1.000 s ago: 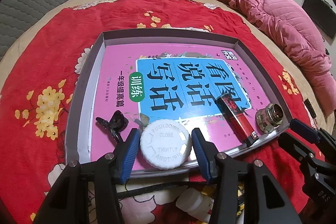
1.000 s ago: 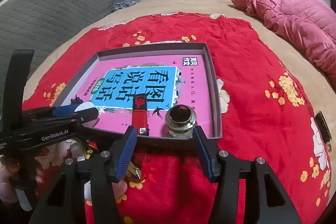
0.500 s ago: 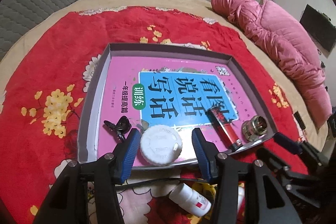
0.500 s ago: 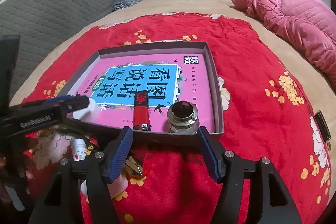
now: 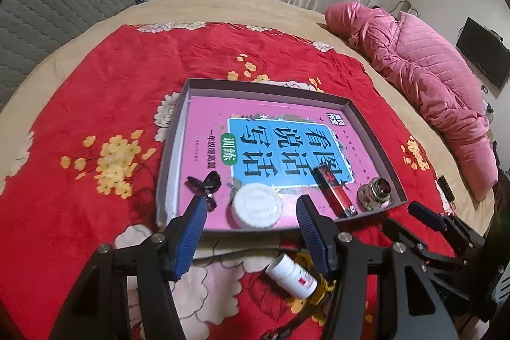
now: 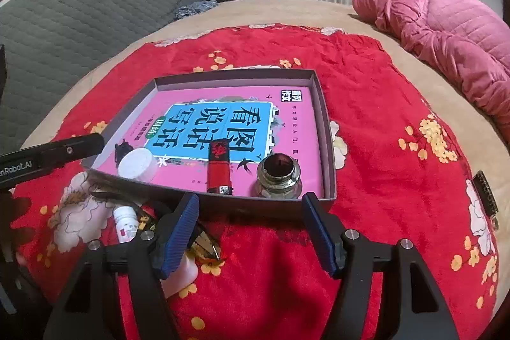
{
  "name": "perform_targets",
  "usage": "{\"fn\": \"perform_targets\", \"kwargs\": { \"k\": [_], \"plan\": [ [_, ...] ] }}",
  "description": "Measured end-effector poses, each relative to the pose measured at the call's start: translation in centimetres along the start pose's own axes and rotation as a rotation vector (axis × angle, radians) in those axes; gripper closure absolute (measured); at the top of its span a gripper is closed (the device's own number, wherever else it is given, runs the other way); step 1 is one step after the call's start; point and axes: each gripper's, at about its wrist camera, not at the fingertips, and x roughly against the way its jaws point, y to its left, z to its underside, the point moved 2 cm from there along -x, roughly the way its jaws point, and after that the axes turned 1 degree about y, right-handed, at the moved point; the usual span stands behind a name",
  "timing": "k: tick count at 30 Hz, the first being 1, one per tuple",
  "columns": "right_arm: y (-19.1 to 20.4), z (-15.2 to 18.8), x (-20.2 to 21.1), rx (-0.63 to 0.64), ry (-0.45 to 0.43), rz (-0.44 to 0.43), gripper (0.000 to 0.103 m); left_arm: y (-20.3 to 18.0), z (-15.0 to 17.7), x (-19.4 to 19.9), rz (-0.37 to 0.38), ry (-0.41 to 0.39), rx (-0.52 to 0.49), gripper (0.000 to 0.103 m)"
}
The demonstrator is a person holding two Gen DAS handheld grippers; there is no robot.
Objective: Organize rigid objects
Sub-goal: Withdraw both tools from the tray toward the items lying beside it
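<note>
A second ago the left gripper [image 5: 250,215] bracketed the round white plastic screw cap [image 5: 257,205] closely, blue pads on either side of it; now that gripper sits higher and further back, the cap lies free beyond its fingertips, on the pink book cover inside the shallow grey cardboard tray [image 5: 366,123]; I judge the cap delivered and let go. The right gripper [image 6: 250,211] has widened as well while hovering in the same spot, short of the tray's near wall.

Both tools are released: the left jaws are opening with nothing between them, only the tray's near edge and the cap beyond; the right jaws are opening too, empty, framing the near wall with the red and black lighter [image 6: 219,168] and the squat metal threaded fitting [image 6: 279,177] just past it inside the tray. A black clip [image 5: 204,184] lies ahead and to the left of the left gripper's left finger.

Still outside the tray, under and just behind the left gripper's right finger, lies a small white pill bottle with a red label [image 5: 291,276] on the red floral blanket [image 5: 95,85]; it is probably next.
</note>
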Motion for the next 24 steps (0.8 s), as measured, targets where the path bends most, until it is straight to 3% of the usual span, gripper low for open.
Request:
{"fn": "perform_targets", "kwargs": {
  "k": [9,24],
  "plan": [
    [-0.2,1.2,2.1,0.012,-0.024,-0.008,0.031,-0.2,1.4,1.6,-0.020,-0.004,-0.020,0.044],
    [0.7,3.3,2.5,0.057,0.019,-0.015,0.030,-1.9,5.0,1.3,0.004,0.088,-0.078,0.044]
  ]
}}
